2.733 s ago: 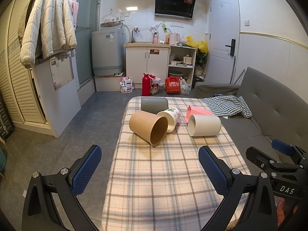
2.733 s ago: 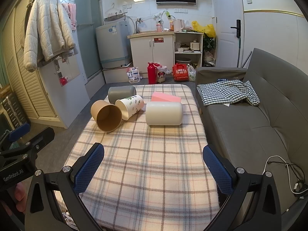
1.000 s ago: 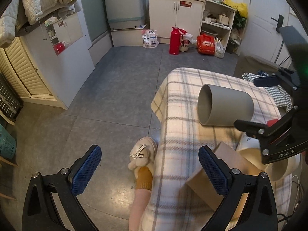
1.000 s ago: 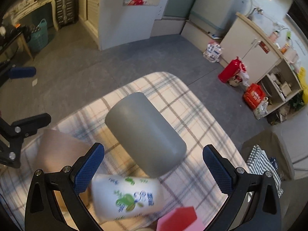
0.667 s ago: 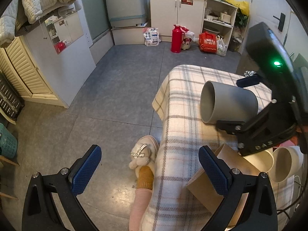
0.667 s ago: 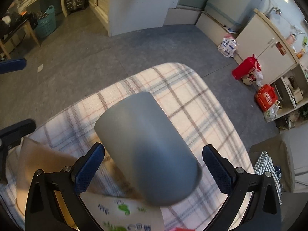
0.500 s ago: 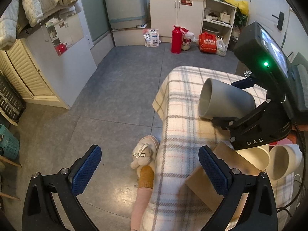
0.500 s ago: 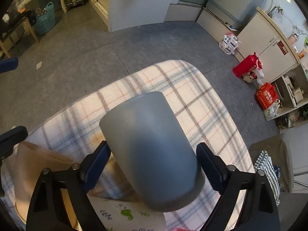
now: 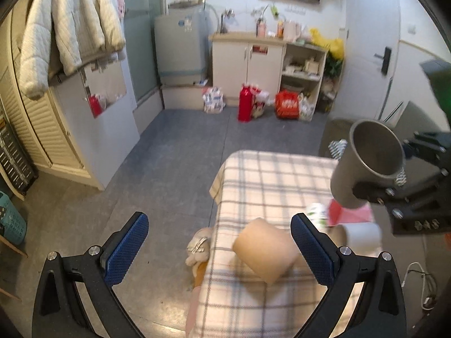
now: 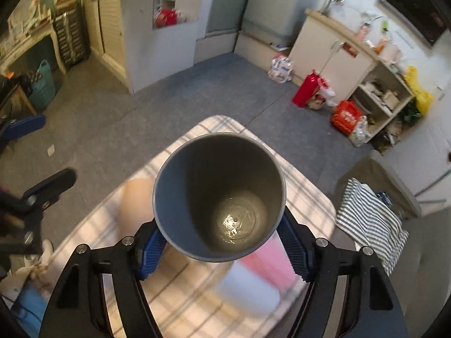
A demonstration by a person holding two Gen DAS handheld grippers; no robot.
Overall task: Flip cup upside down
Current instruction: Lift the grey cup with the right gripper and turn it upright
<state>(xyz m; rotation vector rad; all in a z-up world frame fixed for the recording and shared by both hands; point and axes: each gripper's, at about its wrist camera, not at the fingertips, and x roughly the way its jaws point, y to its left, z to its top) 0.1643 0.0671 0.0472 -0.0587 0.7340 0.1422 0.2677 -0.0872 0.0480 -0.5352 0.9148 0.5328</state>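
My right gripper (image 10: 220, 250) is shut on the grey cup (image 10: 220, 205) and holds it in the air above the plaid-covered table (image 10: 180, 304), mouth towards the camera, so I see its inside bottom. In the left wrist view the grey cup (image 9: 363, 166) hangs at the right, mouth up and tilted, clamped in the right gripper (image 9: 375, 194). My left gripper (image 9: 220, 250) is open and empty, over the table's left edge and the floor.
On the table (image 9: 262, 180) lie a brown paper cup (image 9: 265, 253), a white printed cup (image 9: 317, 214), a plain white cup (image 9: 360, 233) and a pink box (image 9: 352, 215). A sofa with a checked cloth (image 10: 372, 219) stands to the right. A slippered foot (image 9: 197, 250) is by the table.
The right gripper closed on the grey cup, lifted it off the table and turned it from lying on its side to mouth up. The left gripper tilted up and drew back.
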